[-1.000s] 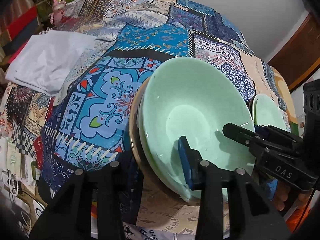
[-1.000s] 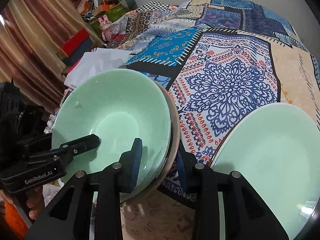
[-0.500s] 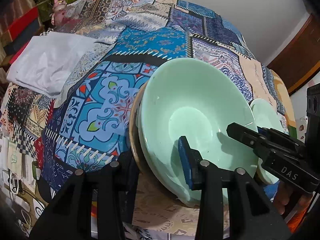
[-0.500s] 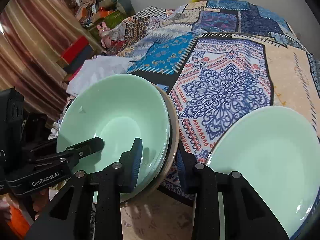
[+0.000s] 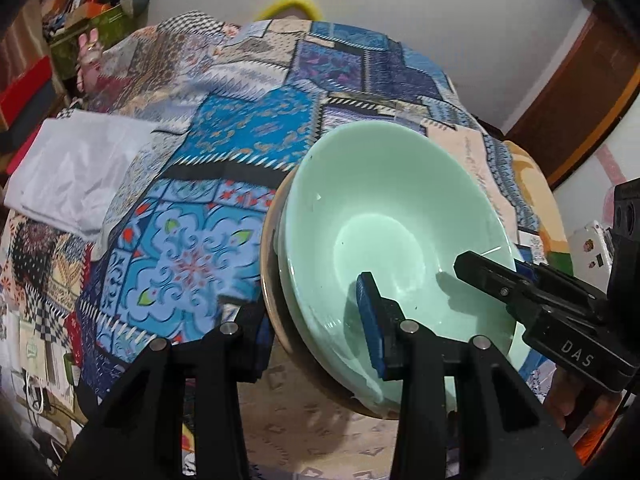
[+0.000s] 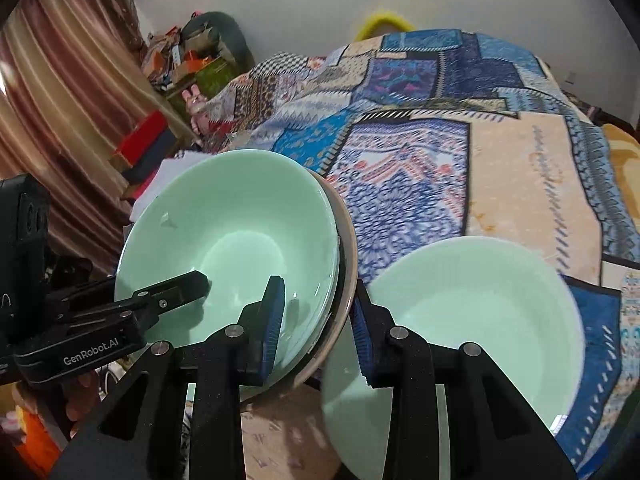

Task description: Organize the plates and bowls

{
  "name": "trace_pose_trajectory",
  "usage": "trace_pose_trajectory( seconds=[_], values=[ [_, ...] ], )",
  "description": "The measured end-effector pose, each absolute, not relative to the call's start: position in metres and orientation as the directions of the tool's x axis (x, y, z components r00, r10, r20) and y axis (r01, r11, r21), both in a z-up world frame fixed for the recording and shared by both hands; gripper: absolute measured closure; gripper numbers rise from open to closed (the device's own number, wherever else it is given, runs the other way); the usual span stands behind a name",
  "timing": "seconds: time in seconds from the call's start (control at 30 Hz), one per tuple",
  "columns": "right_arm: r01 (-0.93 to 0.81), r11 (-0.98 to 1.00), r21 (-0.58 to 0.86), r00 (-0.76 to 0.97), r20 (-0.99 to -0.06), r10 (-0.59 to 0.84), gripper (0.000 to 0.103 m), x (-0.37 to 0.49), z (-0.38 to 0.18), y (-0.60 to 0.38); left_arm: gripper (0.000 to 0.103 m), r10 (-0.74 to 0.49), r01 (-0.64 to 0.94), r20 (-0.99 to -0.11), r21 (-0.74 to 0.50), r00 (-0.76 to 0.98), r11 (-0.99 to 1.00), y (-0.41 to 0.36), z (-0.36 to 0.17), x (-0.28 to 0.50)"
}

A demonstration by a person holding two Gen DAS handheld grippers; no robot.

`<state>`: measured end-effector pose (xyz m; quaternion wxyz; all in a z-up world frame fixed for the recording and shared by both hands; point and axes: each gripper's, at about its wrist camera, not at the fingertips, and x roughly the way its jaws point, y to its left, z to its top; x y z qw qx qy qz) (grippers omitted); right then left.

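Observation:
A pale green bowl [image 5: 384,216] sits nested in a beige bowl [image 5: 269,280]; both are lifted and tilted above the patchwork cloth. My left gripper [image 5: 312,320] is shut on the stack's near left rim, one finger inside, one outside. My right gripper [image 6: 316,320] is shut on the stack's right rim [image 6: 340,248], and shows in the left wrist view [image 5: 516,292]. The green bowl also shows in the right wrist view [image 6: 228,240]. A second pale green bowl [image 6: 472,320] lies on the cloth right of my right gripper.
The patchwork cloth [image 5: 192,240] covers a rounded surface. A folded white cloth [image 5: 76,168] lies at its left edge. Boxes and clutter [image 6: 188,60] stand by a curtain [image 6: 60,100] at the far left. A wooden door [image 5: 584,92] is at right.
Both grippers have lifted the stacked bowls higher and tilted up, so more wall shows. The second green bowl on the cloth now looks lower and farther away.

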<state>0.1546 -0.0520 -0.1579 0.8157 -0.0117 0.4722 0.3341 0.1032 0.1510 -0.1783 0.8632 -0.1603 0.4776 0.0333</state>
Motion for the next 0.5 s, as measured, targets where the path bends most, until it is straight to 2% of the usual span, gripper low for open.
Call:
trace_pose_trajectory(
  seconds=[0.5],
  values=[
    [-0.458, 0.842, 0.286, 0.426, -0.761, 0.49, 0.073, 0.159, -0.137, -0.127, 0.065, -0.169, -0.081, -0.821, -0.253, 0.546, 0.964, 0.076, -0.163, 0.134]
  ],
)
